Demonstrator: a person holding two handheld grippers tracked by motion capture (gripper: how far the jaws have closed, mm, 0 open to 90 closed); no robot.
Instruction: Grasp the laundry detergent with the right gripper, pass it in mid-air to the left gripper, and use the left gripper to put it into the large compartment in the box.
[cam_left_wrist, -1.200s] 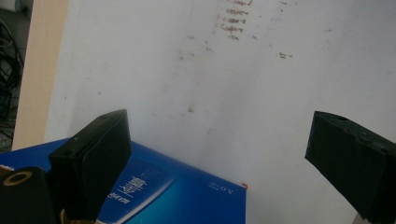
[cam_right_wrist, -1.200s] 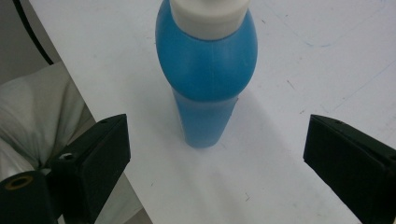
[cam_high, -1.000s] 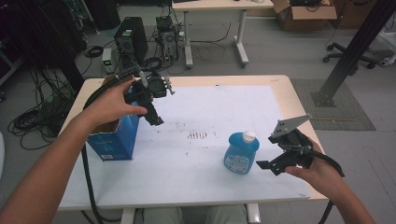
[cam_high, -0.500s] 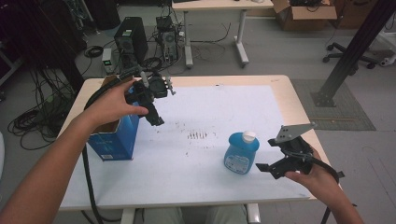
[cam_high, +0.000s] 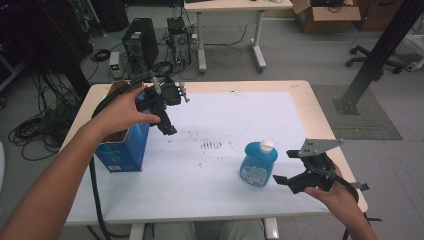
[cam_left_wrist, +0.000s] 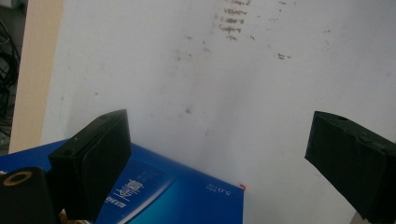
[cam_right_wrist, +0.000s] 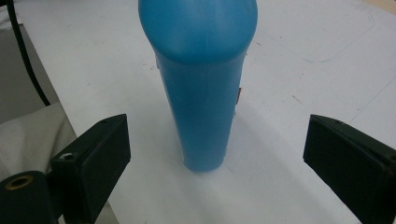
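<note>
A blue bottle (cam_high: 258, 164) with a white cap stands upright on the white sheet, front right of the table. My right gripper (cam_high: 286, 166) is just to its right, open, jaws pointing at the bottle without touching. In the right gripper view the bottle (cam_right_wrist: 203, 84) stands a little ahead of the open right gripper (cam_right_wrist: 217, 140), centred between the jaws. A blue carton (cam_high: 122, 150) with an open top stands at the left. My left gripper (cam_high: 172, 116) hangs open above the carton's right edge, empty. The left gripper (cam_left_wrist: 219, 158) looks down on the carton's blue face (cam_left_wrist: 177, 193).
A white sheet (cam_high: 225, 115) with dark smudges (cam_high: 215, 145) covers most of the wooden table (cam_high: 327, 125). A black cable trails off the front left edge. Computers, cables, another table and an office chair stand on the floor beyond.
My right gripper has dropped lower and come a little nearer the table's front edge, still open beside the bottle. The left gripper and the carton have stayed put.
</note>
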